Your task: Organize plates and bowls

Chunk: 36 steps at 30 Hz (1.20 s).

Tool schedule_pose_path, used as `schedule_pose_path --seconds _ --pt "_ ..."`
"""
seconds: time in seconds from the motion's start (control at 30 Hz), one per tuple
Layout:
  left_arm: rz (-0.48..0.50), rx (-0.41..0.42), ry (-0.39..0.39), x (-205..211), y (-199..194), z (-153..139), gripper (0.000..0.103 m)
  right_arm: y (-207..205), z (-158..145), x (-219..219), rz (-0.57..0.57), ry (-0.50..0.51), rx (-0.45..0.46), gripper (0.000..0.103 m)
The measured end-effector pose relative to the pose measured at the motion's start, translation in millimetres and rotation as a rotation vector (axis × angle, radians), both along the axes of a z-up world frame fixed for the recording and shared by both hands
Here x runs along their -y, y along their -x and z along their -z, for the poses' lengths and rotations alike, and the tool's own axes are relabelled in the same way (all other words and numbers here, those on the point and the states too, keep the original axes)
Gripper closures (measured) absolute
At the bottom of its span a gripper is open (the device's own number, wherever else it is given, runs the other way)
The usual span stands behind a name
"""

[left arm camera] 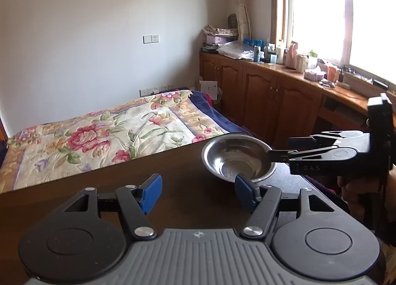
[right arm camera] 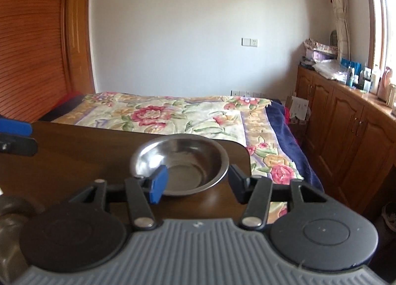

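Note:
A single steel bowl (left arm camera: 238, 157) (right arm camera: 180, 163) stands upright and empty near the far right corner of the dark wooden table (left arm camera: 99, 186) (right arm camera: 74, 151). My left gripper (left arm camera: 198, 193) is open just short of the bowl; its right blue pad (left arm camera: 243, 192) sits in front of the bowl's near rim and nothing is between its fingers. My right gripper (right arm camera: 198, 183) (left arm camera: 284, 149) comes in from the right and is open. One of its fingers overlaps the bowl's rim, the other is outside it, and neither pad presses on the bowl.
Beyond the table's far edge lies a bed with a floral quilt (left arm camera: 99, 131) (right arm camera: 173, 114). Wooden cabinets (left arm camera: 259, 92) (right arm camera: 346, 124) with a cluttered top run along the right under a bright window. A person's hand (left arm camera: 358, 191) holds the right gripper. The bowl sits close to the table's corner.

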<state>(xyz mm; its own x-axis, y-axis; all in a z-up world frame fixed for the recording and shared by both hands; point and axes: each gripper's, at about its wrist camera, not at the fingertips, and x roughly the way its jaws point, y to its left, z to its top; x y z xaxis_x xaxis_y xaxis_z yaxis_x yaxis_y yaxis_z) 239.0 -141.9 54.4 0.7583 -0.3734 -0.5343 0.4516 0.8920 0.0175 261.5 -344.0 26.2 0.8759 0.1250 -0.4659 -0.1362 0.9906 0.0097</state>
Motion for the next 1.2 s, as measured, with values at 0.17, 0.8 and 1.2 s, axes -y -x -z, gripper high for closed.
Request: schedule_pose_path --seconds 0.17,0.8,1.2 --pt "0.010 -0.026 -0.011 12.8 -19.1 3.3 0.012 -18.3 7.3 11.5 0.007 -0.046 -0.051 0.045" --pt "0.012 -0.211 0.005 42.9 -83.6 28.3 0.024 -43.8 21.4 19.0 -0.023 -0.099 -0.138 0.066" --pt "-0.009 -0.306 0.022 50.6 -112.2 40.9 0.050 -47.4 21.2 19.7 -0.032 -0.112 -0.140 0.068"
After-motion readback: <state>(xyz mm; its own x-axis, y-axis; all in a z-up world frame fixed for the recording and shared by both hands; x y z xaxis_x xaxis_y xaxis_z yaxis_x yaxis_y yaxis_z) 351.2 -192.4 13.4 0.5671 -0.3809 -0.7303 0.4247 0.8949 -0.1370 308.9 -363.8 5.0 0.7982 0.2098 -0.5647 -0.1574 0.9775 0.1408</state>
